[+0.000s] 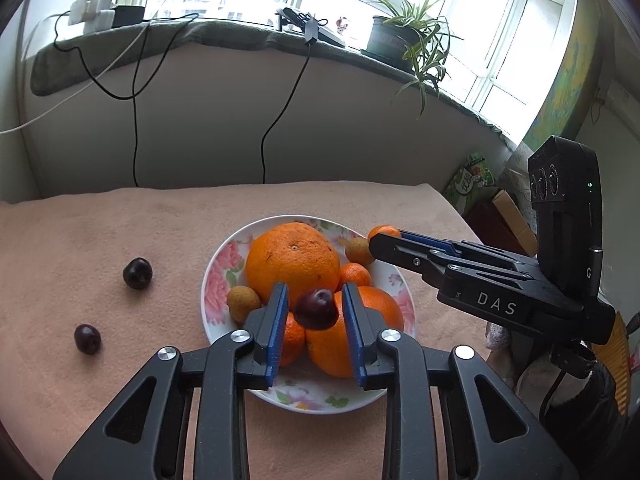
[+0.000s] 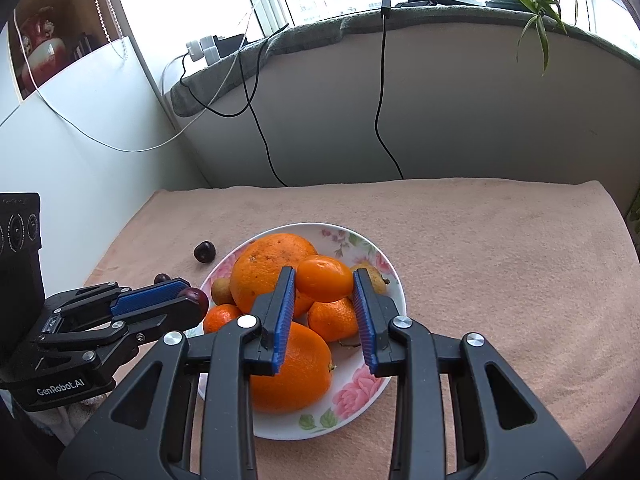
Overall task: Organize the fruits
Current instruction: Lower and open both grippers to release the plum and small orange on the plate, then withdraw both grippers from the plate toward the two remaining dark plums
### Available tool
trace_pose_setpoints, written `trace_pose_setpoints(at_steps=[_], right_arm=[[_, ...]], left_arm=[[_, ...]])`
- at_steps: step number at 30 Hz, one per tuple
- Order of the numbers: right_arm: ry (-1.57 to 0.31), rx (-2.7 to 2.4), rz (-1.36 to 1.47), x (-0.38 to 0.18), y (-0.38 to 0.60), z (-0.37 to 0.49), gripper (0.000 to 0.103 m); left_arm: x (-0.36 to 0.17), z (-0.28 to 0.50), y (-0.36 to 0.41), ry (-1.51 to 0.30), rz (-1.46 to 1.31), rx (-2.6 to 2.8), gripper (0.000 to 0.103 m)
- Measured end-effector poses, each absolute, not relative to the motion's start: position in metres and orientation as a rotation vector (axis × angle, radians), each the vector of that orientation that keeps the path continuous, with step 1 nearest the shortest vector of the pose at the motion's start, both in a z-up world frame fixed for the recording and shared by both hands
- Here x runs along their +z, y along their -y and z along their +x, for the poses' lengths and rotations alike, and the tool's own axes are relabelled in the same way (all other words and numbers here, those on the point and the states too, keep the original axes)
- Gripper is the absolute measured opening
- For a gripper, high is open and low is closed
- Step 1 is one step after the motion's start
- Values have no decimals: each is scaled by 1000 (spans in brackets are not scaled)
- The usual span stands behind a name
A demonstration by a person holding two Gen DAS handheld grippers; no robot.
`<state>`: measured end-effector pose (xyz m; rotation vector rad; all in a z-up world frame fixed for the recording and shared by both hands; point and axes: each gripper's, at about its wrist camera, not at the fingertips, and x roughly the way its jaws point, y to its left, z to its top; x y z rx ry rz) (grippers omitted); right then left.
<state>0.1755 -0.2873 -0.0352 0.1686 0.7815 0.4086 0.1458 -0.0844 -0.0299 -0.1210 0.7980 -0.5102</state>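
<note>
A flowered plate (image 1: 208, 280) on the pink cloth holds two big oranges (image 1: 292, 260) (image 1: 336, 344), small mandarins (image 1: 354, 274) and brown longans (image 1: 244, 302). My left gripper (image 1: 315, 290) hovers over the plate's near side. A dark cherry (image 1: 316, 308) lies between its blue pads, which stand slightly off it, and it appears to rest on the oranges. My right gripper (image 2: 324, 274) is shut on a mandarin (image 2: 324, 278) above the plate (image 2: 360, 396). Two more cherries (image 1: 137, 273) (image 1: 87, 339) lie on the cloth to the plate's left.
The cloth-covered table (image 1: 100, 220) ends at a wall below a windowsill with a potted plant (image 1: 404, 32) and chargers. Black cables (image 1: 135, 140) hang down the wall. Boxes and a bag (image 1: 476, 180) stand off the table's right edge.
</note>
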Motion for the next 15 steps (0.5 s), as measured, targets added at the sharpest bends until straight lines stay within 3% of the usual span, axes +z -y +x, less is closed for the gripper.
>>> trace_pose_setpoints(at_steps=[1,3,9,12,15], right_arm=[[-778,407,169,-35,288,175,40],[-763,404,176,-33,289,173,65],[-750,401,179,-28,289,171,67],[-740,390,171,-27,289,169,80],[-728,382,176,-25,290,167,88]], left_arm=[[-30,146,84,-796,-121,-511,33],[-29,145,84,-793,-120,-511,34],[-26,142,82,-773,-115,-510,59],[-23,138,83,-752,-95,-490,75],[-21,136,84,-742,-61,-455,80]])
